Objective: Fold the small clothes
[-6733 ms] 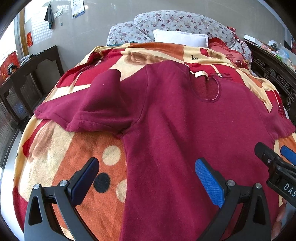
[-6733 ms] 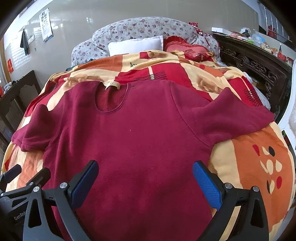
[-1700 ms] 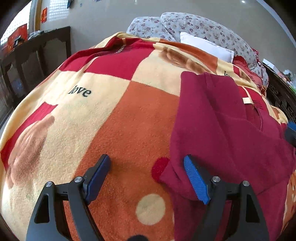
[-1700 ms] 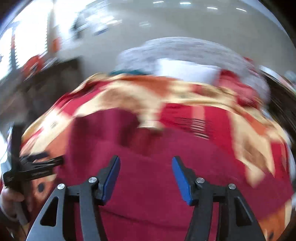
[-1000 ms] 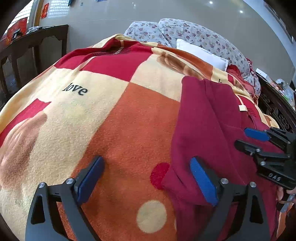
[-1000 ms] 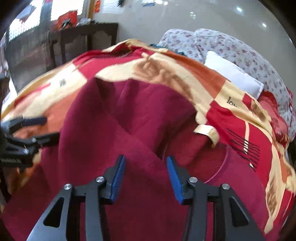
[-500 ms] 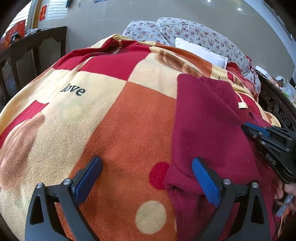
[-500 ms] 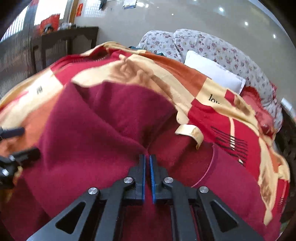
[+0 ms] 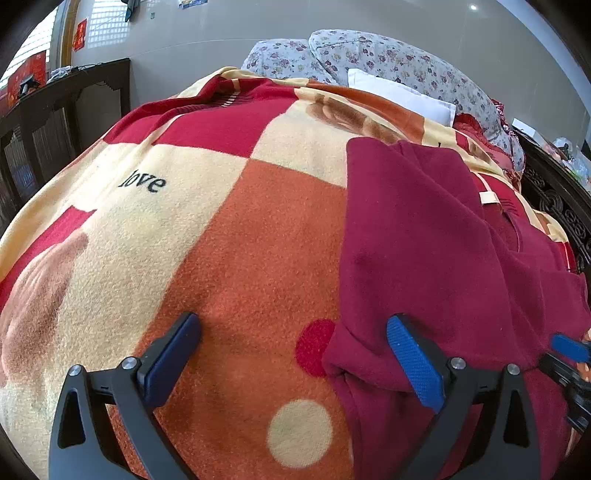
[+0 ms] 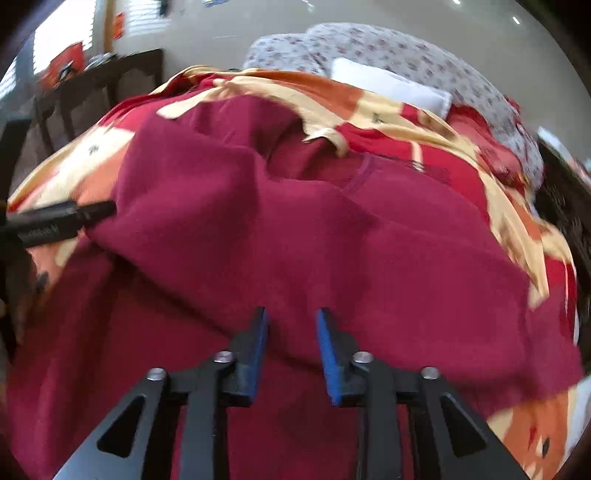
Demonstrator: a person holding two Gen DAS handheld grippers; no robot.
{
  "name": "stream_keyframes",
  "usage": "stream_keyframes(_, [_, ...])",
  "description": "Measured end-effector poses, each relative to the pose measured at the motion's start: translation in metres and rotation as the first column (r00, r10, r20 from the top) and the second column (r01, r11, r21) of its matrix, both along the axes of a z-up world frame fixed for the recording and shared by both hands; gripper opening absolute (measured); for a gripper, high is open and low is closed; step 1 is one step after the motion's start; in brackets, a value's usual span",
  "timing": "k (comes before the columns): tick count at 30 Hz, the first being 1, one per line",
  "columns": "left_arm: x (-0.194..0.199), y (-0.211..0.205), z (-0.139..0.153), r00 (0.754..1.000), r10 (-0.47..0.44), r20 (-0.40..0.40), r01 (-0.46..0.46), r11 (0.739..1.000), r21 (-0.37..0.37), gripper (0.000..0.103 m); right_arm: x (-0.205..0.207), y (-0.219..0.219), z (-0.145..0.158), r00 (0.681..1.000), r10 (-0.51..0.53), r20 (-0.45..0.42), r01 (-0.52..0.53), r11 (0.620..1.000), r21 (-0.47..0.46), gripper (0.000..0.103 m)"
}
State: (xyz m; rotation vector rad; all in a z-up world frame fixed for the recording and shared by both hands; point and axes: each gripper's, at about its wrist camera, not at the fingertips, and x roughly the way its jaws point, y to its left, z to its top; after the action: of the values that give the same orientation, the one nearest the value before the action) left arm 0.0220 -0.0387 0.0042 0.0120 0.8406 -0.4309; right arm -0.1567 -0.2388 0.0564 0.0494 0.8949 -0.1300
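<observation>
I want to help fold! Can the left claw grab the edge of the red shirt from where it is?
Probably yes. The left claw stands wide open, and the folded edge of the red shirt lies just inside its right finger. Only the blanket lies beneath, nothing blocks it.

The maroon T-shirt (image 9: 436, 236) was matt, soft knit cloth. The patterned blanket (image 9: 207, 229) looked fuzzy fleece. The wall (image 9: 229, 26), upper frame, was glossy.

right view motion-blurred; shirt (image 9: 443, 258) cut off at frame edge
</observation>
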Motion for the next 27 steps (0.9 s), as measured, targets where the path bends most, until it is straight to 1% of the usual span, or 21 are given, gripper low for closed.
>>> stream_keyframes(1, [-0.001,0.001,0.001,1.000,-0.001,0.002,0.001,1.000,-0.004,0.101,-0.007,0.000,0.005,1.000,0.000,0.019,0.000,1.000,0.007,0.059])
stream_keyframes(2, [-0.003,0.002,0.003,1.000,-0.002,0.000,0.002,1.000,-0.007,0.101,-0.017,-0.002,0.011,0.999,-0.010,0.036,0.010,1.000,-0.004,0.067])
stream_keyframes(4, [-0.007,0.004,0.010,1.000,-0.003,-0.022,0.003,1.000,-0.017,0.101,-0.031,-0.009,0.016,0.998,-0.049,0.047,0.051,0.998,-0.035,0.068])
stream_keyframes(5, [-0.010,0.005,0.015,1.000,-0.006,-0.030,0.005,0.999,-0.034,0.101,-0.036,-0.014,0.016,0.996,-0.075,0.054,0.077,0.996,-0.036,0.068])
stream_keyframes(6, [-0.014,0.005,0.022,0.999,-0.004,-0.036,0.002,0.998,-0.056,0.101,-0.041,-0.026,0.016,0.991,-0.120,0.060,0.121,0.992,-0.016,0.068])
stream_keyframes(7, [-0.018,0.004,0.027,0.999,0.003,-0.036,-0.005,0.998,-0.060,0.101,-0.042,-0.036,0.014,0.986,-0.155,0.055,0.155,0.988,0.006,0.068])
stream_keyframes(8, [-0.021,0.002,0.030,0.999,0.004,-0.035,-0.006,0.998,-0.054,0.101,-0.042,-0.048,0.013,0.981,-0.191,0.044,0.190,0.981,0.037,0.066])
stream_keyframes(9, [-0.025,-0.003,0.035,0.999,-0.005,-0.032,0.003,0.999,-0.044,0.101,-0.042,-0.056,0.013,0.977,-0.209,0.038,0.207,0.977,0.058,0.054])
stream_keyframes(10, [-0.028,-0.009,0.039,1.000,-0.017,-0.025,0.016,0.999,-0.032,0.101,-0.042,-0.063,0.015,0.973,-0.225,0.041,0.222,0.973,0.068,0.046])
stream_keyframes(11, [-0.031,-0.015,0.043,1.000,-0.026,-0.013,0.026,0.999,-0.018,0.101,-0.043,-0.066,0.015,0.970,-0.239,0.047,0.236,0.970,0.060,0.041])
stream_keyframes(12, [-0.033,-0.021,0.046,0.999,-0.032,-0.004,0.032,0.999,-0.009,0.101,-0.043,-0.072,0.018,0.962,-0.267,0.060,0.264,0.963,0.049,0.041])
stream_keyframes(13, [-0.033,-0.025,0.047,0.999,-0.036,-0.001,0.036,0.999,-0.008,0.101,-0.045,-0.076,0.019,0.956,-0.284,0.070,0.281,0.958,0.057,0.040])
stream_keyframes(15, [-0.033,-0.039,0.048,0.999,-0.048,-0.007,0.048,0.999,-0.018,0.101,-0.044,-0.087,0.022,0.945,-0.314,0.089,0.304,0.946,0.109,0.040])
stream_keyframes(17, [-0.032,-0.051,0.042,0.998,-0.058,-0.023,0.058,0.998,-0.010,0.101,-0.039,-0.095,0.023,0.939,-0.332,0.095,0.318,0.939,0.134,0.040])
stream_keyframes(19, [-0.031,-0.063,0.034,0.998,-0.056,-0.032,0.057,0.998,0.024,0.101,-0.033,-0.102,0.015,0.933,-0.357,0.051,0.352,0.932,0.082,0.040])
stream_keyframes(20, [-0.030,-0.069,0.028,0.998,-0.051,-0.036,0.053,0.997,0.051,0.101,-0.028,-0.108,0.008,0.929,-0.369,0.023,0.366,0.928,0.069,0.036])
stream_keyframes(21, [-0.029,-0.072,0.022,0.998,-0.048,-0.045,0.051,0.996,0.073,0.101,-0.024,-0.116,0.000,0.926,-0.377,0.007,0.375,0.923,0.082,0.036])
stream_keyframes(23, [-0.026,-0.080,0.011,0.998,-0.038,-0.053,0.045,0.990,0.132,0.101,-0.026,-0.119,-0.002,0.927,-0.374,0.018,0.371,0.924,0.095,0.036])
stream_keyframes(25, [-0.029,-0.081,0.009,0.999,-0.042,-0.033,0.046,0.988,0.145,0.101,-0.033,-0.115,0.004,0.930,-0.366,0.035,0.361,0.927,0.098,0.036])
stream_keyframes(27, [-0.029,-0.080,0.008,0.999,-0.038,-0.030,0.042,0.988,0.147,0.101,-0.043,-0.108,0.012,0.936,-0.349,0.053,0.343,0.935,0.093,0.038])
